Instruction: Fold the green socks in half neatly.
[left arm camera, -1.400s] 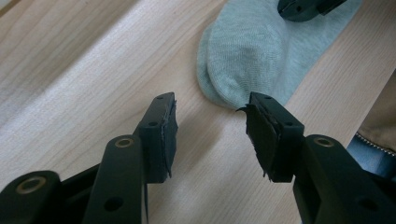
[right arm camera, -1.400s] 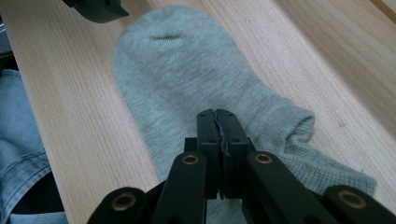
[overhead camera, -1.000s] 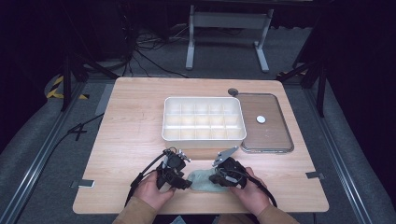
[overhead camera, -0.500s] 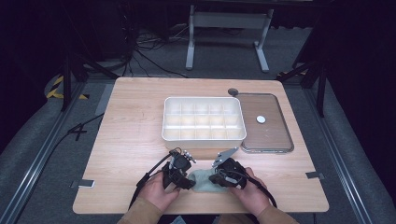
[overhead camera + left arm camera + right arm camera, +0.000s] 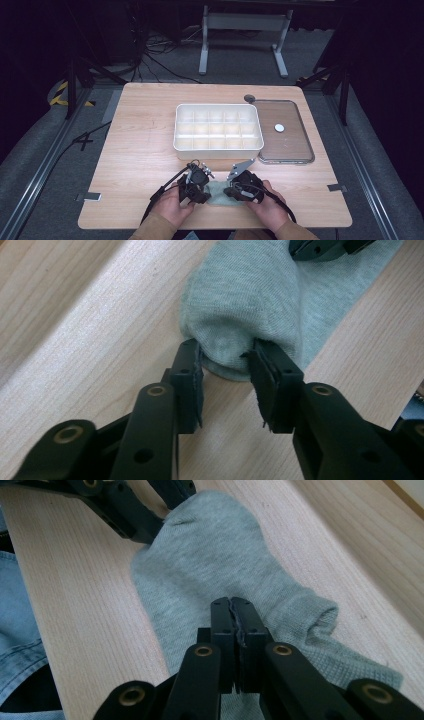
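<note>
At 6 o'clock on table (image 5: 140, 150): left gripper (image 5: 226, 357) jaws just closing around grey sock (image 5: 250, 305) toe, pads touching; right gripper (image 5: 233, 611) pinched shut on sock cloth; lifting and stowing in compartment box (image 5: 218, 147) apparently left.

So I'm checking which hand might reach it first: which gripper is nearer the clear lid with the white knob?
The right gripper is nearer, below and left of the clear lid. The left gripper sits farther left, across the grey sock.
</note>
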`<action>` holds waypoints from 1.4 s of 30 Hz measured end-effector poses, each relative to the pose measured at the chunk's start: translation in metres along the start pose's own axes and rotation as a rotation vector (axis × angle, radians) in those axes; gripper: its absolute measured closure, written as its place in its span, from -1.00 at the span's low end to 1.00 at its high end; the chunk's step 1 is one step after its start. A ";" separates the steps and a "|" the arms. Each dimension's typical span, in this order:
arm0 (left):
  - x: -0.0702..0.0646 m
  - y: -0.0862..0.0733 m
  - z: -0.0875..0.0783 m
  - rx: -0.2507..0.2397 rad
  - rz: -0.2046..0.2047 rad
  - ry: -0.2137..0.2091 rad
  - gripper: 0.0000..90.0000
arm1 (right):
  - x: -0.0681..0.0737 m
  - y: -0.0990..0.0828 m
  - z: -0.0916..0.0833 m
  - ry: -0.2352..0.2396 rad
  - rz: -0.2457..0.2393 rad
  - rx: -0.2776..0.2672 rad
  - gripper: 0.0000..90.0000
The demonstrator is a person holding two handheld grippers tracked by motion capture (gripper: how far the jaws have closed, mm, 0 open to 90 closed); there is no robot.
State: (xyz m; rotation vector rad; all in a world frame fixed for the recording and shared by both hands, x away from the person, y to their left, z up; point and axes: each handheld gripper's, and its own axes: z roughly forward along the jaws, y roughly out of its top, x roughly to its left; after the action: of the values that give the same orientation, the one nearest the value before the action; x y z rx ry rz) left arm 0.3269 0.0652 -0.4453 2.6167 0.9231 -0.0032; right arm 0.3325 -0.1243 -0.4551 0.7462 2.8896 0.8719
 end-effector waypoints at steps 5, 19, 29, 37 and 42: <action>0.000 0.001 0.001 0.005 0.001 -0.021 0.77 | 0.000 0.000 0.000 -0.001 0.000 -0.003 0.97; 0.000 0.001 -0.002 -0.002 -0.003 -0.025 0.89 | 0.000 -0.001 0.000 0.007 0.001 -0.007 0.97; -0.002 0.000 -0.014 -0.078 0.007 -0.031 0.89 | 0.001 -0.002 0.000 -0.005 -0.003 -0.019 0.97; -0.009 0.001 -0.024 -0.158 0.052 -0.042 0.90 | 0.002 -0.002 0.004 0.001 0.011 -0.055 0.97; -0.012 0.002 -0.025 -0.176 0.063 -0.045 0.90 | 0.003 -0.001 0.006 0.009 0.026 -0.070 0.96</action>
State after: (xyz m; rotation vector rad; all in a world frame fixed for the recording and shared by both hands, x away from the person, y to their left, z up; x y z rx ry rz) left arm 0.3158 0.0651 -0.4202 2.4711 0.7879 0.0341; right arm 0.3301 -0.1204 -0.4601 0.7767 2.8463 0.9759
